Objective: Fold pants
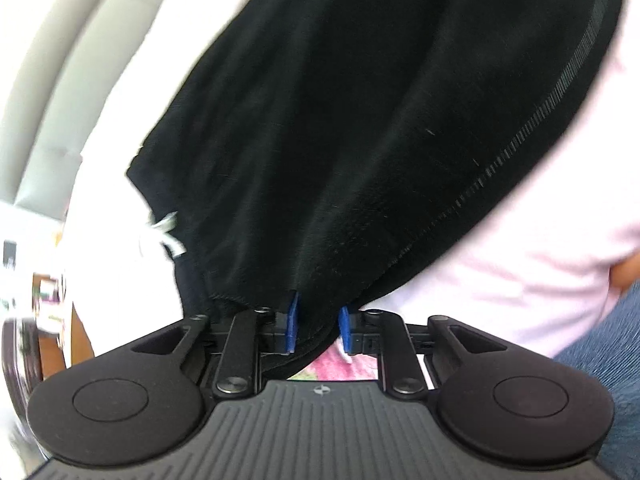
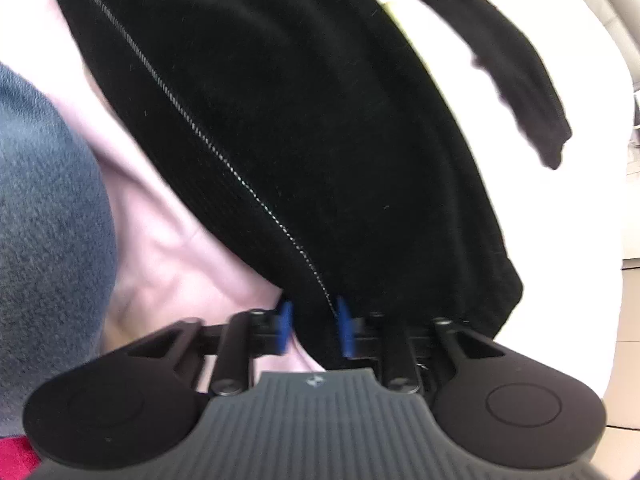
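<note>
The black pants (image 1: 340, 120) hang in the air in front of a person in a pale pink shirt (image 1: 520, 248). My left gripper (image 1: 318, 326) is shut on a bunched edge of the pants between its blue pads (image 1: 293, 320). A white drawstring (image 1: 166, 232) dangles at the left edge of the cloth. My right gripper (image 2: 314, 328) is shut on another edge of the same pants (image 2: 300, 120), beside a stitched seam (image 2: 192, 120). A loose black flap (image 2: 520, 92) of the pants swings at the upper right.
The person's pink shirt (image 2: 168, 240) and blue jeans (image 2: 44, 208) fill the left of the right wrist view; the jeans (image 1: 616, 360) also show at the left wrist view's right edge. Grey cushions (image 1: 60, 60) lie behind at the left. A pink patterned surface (image 1: 340, 364) shows below the left gripper.
</note>
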`<state>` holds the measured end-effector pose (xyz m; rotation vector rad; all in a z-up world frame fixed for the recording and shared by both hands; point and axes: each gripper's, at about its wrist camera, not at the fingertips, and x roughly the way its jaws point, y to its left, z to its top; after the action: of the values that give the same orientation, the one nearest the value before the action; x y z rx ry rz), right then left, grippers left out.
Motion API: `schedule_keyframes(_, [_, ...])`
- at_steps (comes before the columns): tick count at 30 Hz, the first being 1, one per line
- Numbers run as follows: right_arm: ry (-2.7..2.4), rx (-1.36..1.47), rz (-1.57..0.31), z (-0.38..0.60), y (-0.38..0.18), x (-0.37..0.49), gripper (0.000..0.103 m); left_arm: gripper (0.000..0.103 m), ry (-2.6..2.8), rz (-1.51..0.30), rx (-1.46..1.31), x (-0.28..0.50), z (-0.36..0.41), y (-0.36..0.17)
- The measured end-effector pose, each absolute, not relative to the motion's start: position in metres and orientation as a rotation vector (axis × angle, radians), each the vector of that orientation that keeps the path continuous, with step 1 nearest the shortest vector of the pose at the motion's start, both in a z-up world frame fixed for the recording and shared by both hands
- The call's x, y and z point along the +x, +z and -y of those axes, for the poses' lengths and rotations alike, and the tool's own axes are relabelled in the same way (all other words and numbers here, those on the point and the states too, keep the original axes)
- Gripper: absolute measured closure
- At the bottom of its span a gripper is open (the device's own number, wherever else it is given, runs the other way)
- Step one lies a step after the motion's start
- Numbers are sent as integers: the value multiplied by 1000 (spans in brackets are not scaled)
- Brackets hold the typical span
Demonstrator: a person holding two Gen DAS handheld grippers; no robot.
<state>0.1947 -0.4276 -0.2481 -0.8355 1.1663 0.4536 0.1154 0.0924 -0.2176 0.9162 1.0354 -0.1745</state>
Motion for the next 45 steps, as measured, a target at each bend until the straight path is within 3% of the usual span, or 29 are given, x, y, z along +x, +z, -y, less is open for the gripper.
schedule_keyframes(9, [257, -744, -896, 429, -165, 185, 102, 86, -6, -876, 568, 130, -86, -115])
schedule_keyframes(18, [49, -694, -785, 420, -102, 282, 102, 87, 115, -859, 385, 229, -86, -42])
schedule_keyframes(23, [17, -728, -841, 413, -123, 367, 102, 87, 157, -918, 395, 305, -89, -54])
schedule_keyframes(32, [37, -791, -944, 397, -193, 501, 102, 87, 199, -1058, 416, 406, -97, -123])
schedule_keyframes(45, [54, -739, -970, 387, -212, 598, 102, 86, 226, -1051, 217, 456, -133, -157])
